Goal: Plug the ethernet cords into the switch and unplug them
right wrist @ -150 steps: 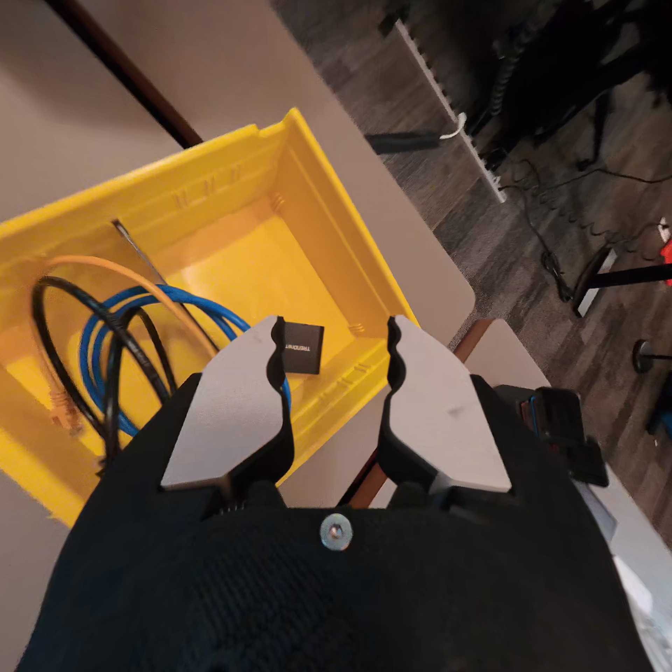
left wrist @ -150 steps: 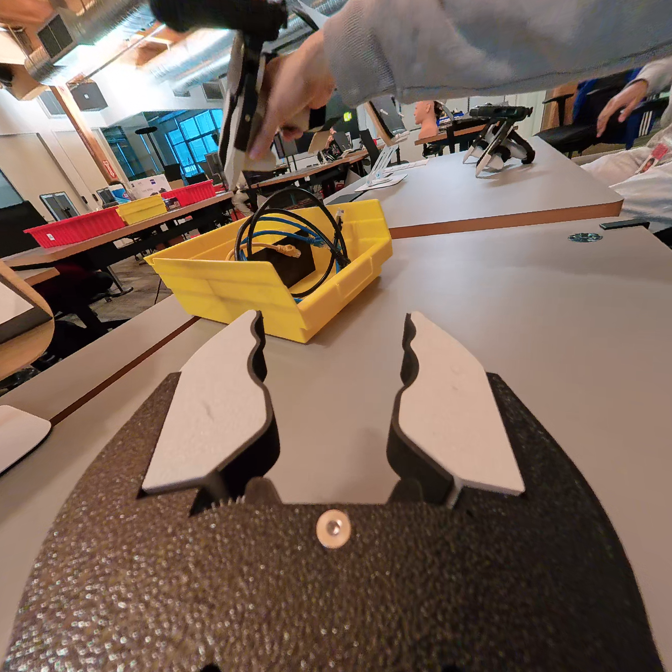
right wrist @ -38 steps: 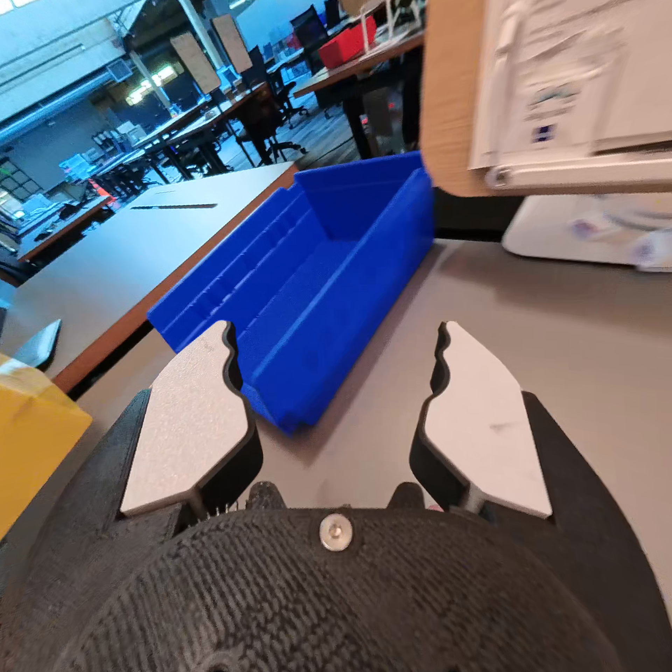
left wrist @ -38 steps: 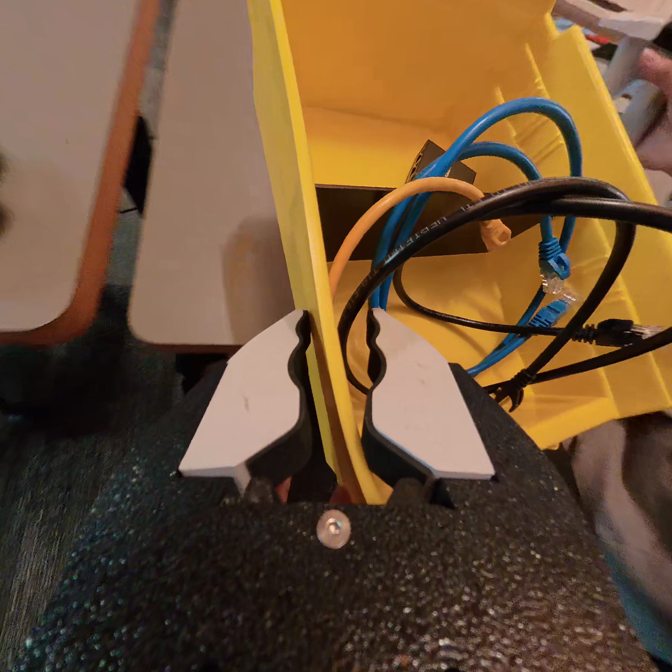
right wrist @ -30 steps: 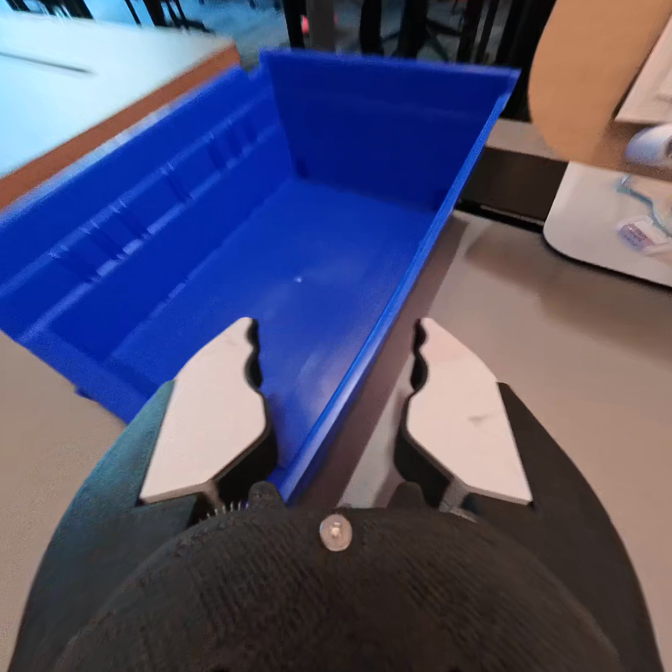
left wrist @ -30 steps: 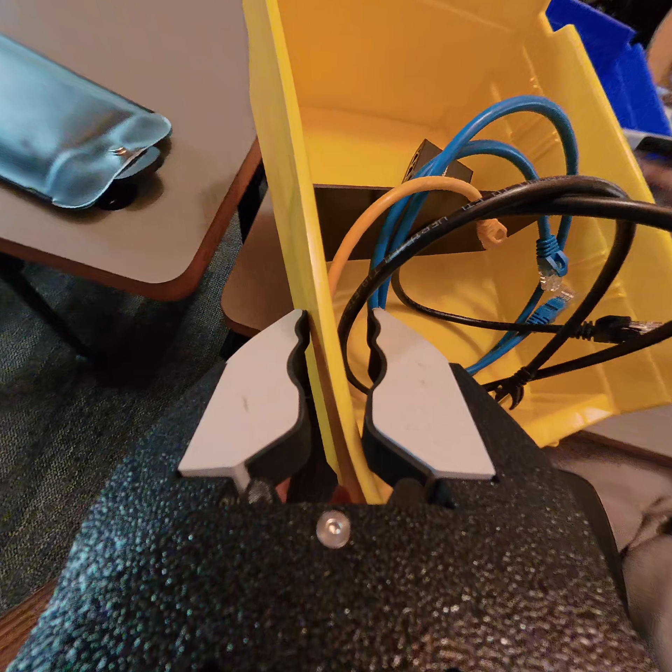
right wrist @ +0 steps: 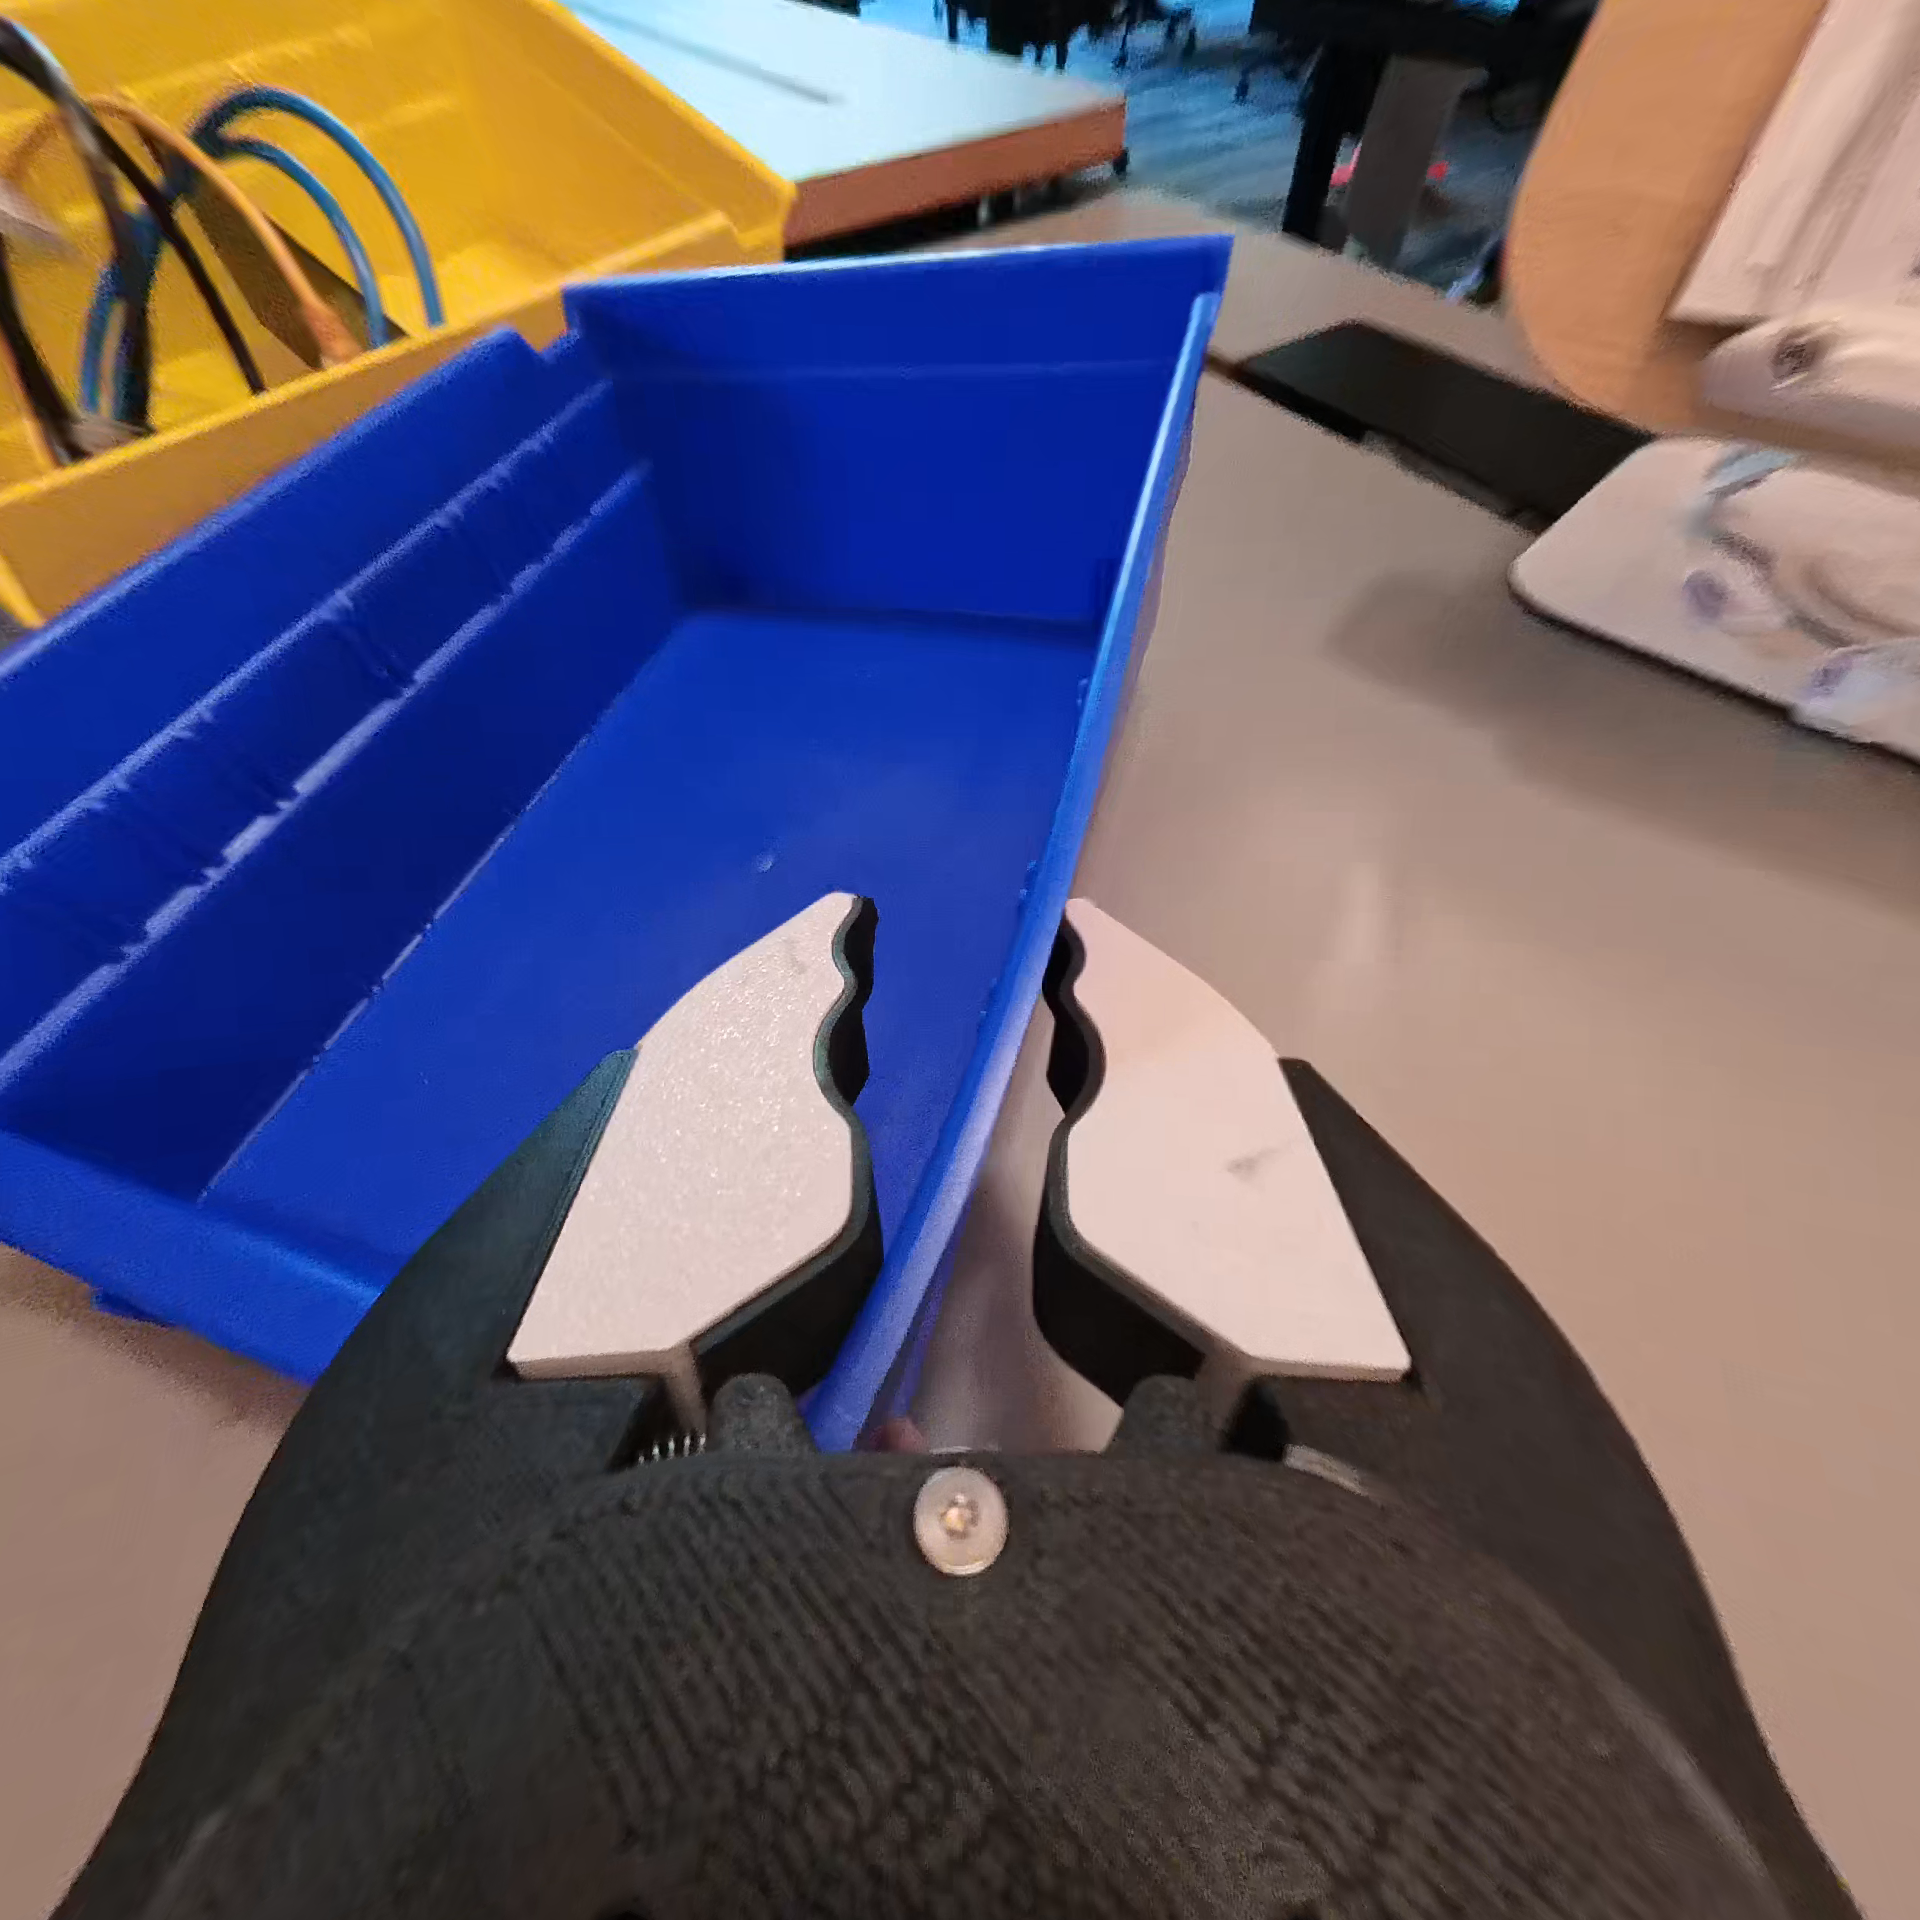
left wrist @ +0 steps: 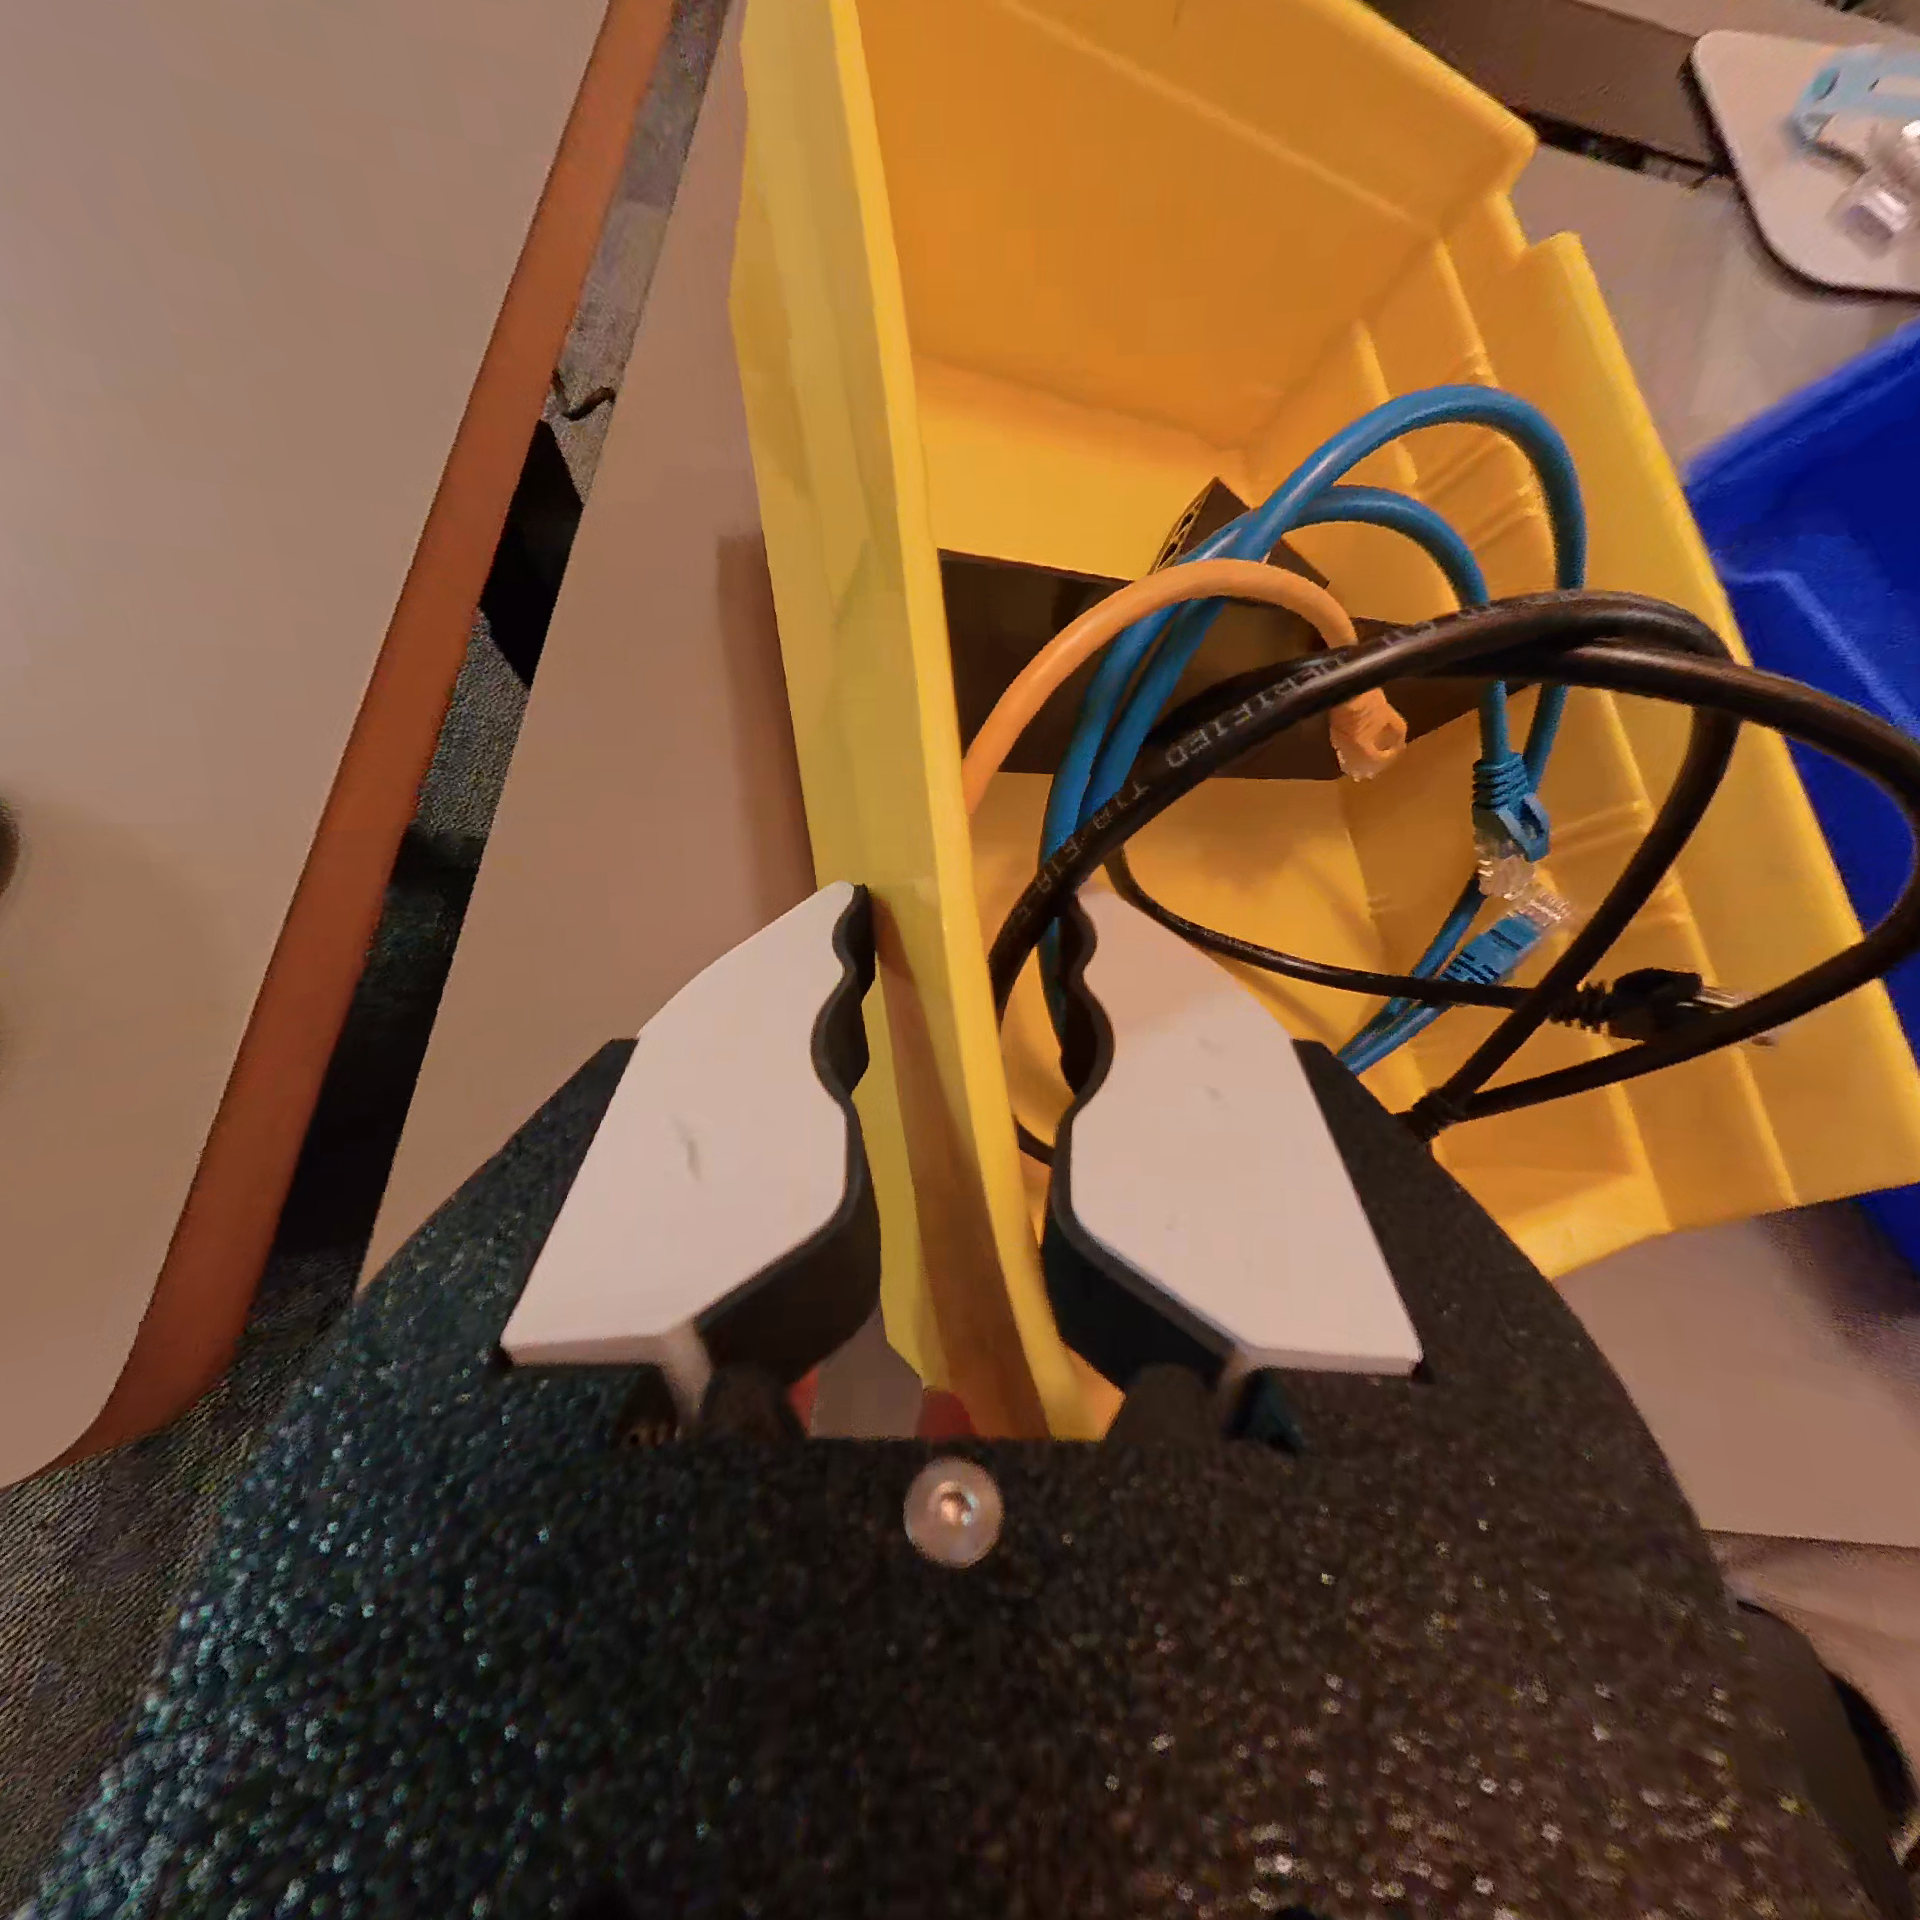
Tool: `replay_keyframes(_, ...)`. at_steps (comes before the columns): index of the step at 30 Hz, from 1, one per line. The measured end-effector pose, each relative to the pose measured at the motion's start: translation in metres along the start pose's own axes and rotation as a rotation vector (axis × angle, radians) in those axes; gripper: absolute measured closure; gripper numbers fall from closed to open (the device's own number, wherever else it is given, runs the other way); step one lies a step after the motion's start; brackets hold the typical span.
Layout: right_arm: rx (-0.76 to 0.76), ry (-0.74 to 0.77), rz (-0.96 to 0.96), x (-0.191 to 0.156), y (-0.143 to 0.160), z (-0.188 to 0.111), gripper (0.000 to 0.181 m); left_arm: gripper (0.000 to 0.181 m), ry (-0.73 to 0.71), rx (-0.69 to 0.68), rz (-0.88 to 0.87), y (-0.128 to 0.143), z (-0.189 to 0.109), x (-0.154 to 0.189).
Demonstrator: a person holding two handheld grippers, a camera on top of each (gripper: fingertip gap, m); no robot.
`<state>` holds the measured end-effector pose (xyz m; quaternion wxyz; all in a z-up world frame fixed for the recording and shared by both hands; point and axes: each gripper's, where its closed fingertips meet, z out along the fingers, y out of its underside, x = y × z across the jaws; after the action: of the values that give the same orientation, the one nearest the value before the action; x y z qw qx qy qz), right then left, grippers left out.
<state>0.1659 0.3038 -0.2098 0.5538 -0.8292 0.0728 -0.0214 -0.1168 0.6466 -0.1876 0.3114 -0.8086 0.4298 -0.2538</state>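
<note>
Through my left wrist view, my left tool is clenched on the near side wall of the yellow bin, one finger outside and one inside. Ahead of the tool, inside the bin, lies the black switch, leaning against that wall. Over and around it loop the ethernet cords: an orange cord whose plug hangs free in front of the switch, a blue cord arching to the right with its clear plugs dangling, and a black cord sweeping across to the right, its plug lying loose on the bin floor. No plug that I can see sits in a port. To the left of the tool the grey surface runs up to an orange edge.

Through my right wrist view, my right tool straddles the right wall of the blue bin, its fingers drawn close on either side; I judge it is gripping that wall. The bin is empty. Up and to the left, just beside it, the yellow bin shows with the cords looping up.

I judge the task barely begun: both tools are busy with bins, the switch and cords are not yet out, and all plugging and unplugging remains.
</note>
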Motion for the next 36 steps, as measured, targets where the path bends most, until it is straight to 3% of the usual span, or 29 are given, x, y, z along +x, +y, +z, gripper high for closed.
replay_keyframes(1, 0.02, 0.027, -0.019, 0.003, -0.001, -0.017, 0.15, 0.148, 0.009, 0.003, 0.004, -0.001, 0.002, 0.004)
replay_keyframes(5, 0.131, 0.113, 0.019, 0.038, -0.003, -0.111, 0.15, 0.149, 0.09, 0.041, 0.012, -0.012, 0.013, 0.046)
replay_keyframes(8, 0.204, 0.22, 0.126, 0.09, 0.001, -0.192, 0.15, 0.15, 0.199, 0.046, -0.002, -0.017, 0.036, 0.108)
replay_keyframes(11, 0.24, 0.444, 0.151, 0.156, 0.013, -0.263, 0.149, 0.15, 0.305, 0.059, 0.0, -0.025, 0.066, 0.181)
replay_keyframes(14, 0.229, 0.665, 0.16, 0.223, 0.035, -0.321, 0.149, 0.152, 0.381, 0.02, 0.019, -0.026, 0.094, 0.238)
replay_keyframes(18, 0.201, 0.861, 0.224, 0.289, 0.073, -0.377, 0.148, 0.152, 0.377, -0.004, 0.022, -0.031, 0.122, 0.264)
replay_keyframes(21, 0.215, 0.915, 0.313, 0.319, 0.098, -0.4, 0.148, 0.152, 0.278, 0.01, 0.05, -0.037, 0.138, 0.255)
replay_keyframes(26, 0.239, 0.955, 0.392, 0.348, 0.122, -0.414, 0.147, 0.151, 0.273, 0.021, 0.023, -0.042, 0.146, 0.24)
replay_keyframes(36, 0.13, 0.958, 0.36, 0.371, 0.135, -0.394, 0.145, 0.151, 0.294, 0.021, -0.034, -0.055, 0.178, 0.225)
